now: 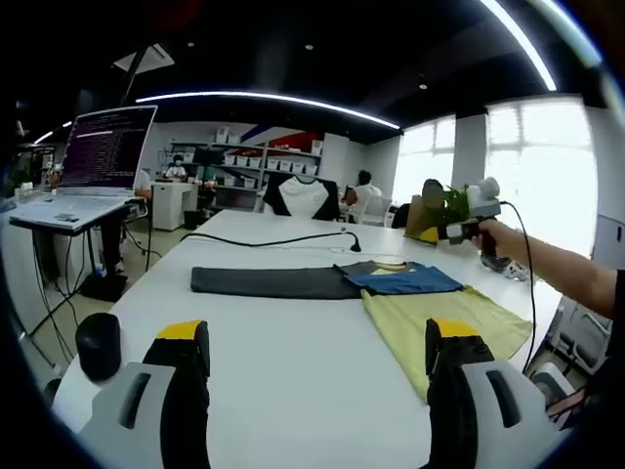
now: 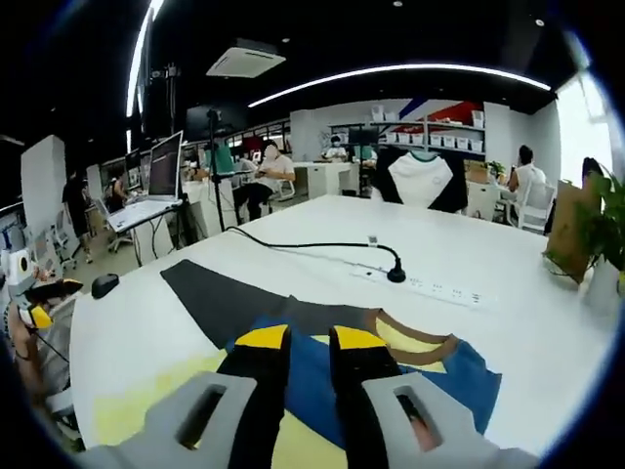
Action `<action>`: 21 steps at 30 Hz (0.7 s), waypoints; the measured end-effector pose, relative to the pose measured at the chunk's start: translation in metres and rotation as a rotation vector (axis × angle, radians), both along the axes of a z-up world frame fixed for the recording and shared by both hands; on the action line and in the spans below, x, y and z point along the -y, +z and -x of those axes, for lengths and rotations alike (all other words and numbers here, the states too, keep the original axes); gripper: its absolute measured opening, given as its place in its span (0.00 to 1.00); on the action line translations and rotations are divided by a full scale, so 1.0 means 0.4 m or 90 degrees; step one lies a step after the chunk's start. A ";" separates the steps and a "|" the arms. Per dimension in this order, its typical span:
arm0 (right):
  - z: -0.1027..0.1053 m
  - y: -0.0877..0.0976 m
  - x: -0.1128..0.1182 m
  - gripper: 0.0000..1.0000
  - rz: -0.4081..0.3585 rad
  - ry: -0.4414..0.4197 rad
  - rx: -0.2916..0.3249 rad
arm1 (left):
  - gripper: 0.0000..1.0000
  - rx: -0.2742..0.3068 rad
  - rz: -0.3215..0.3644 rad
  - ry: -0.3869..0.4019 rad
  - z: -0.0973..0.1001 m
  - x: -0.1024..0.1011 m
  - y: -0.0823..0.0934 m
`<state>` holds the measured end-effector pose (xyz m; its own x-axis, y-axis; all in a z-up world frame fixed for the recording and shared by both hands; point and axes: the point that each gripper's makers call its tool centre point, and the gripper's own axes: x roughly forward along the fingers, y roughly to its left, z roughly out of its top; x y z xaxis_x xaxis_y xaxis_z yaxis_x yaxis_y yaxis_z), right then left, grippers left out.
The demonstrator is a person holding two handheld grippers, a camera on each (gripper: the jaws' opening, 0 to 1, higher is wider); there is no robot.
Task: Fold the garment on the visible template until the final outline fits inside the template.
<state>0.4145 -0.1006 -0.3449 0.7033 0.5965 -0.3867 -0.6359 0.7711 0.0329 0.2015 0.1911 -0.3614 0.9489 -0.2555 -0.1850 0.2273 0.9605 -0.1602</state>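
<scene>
The yellow-and-blue T-shirt [image 1: 430,303] with a brown collar lies spread on the white table [image 1: 283,362], right of centre in the left gripper view, its collar end touching the dark grey rectangular template mat [image 1: 273,282]. No fold looks made, so most of the work remains. The left gripper [image 1: 317,357] hovers wide open over bare table. The right gripper [image 2: 311,342] is nearly closed, empty, above the blue chest panel. Its jaws hide the shirt's middle; the hem is cut off.
</scene>
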 end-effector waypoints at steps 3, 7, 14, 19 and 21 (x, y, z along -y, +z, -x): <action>0.031 -0.017 0.030 0.21 -0.020 0.001 0.002 | 0.96 0.004 -0.009 -0.008 -0.004 0.007 0.000; 0.066 -0.045 0.065 0.30 -0.031 0.001 0.003 | 0.97 0.008 -0.010 -0.015 -0.006 0.018 0.004; 0.114 -0.019 0.105 0.38 -0.101 0.021 0.033 | 0.97 0.020 -0.026 -0.014 -0.005 0.041 0.020; 0.141 0.002 0.136 0.47 -0.098 0.026 0.075 | 0.98 0.024 -0.025 -0.031 -0.005 0.068 0.024; 0.158 0.004 0.143 0.47 -0.086 0.041 0.084 | 0.98 0.030 -0.023 -0.029 -0.005 0.070 0.030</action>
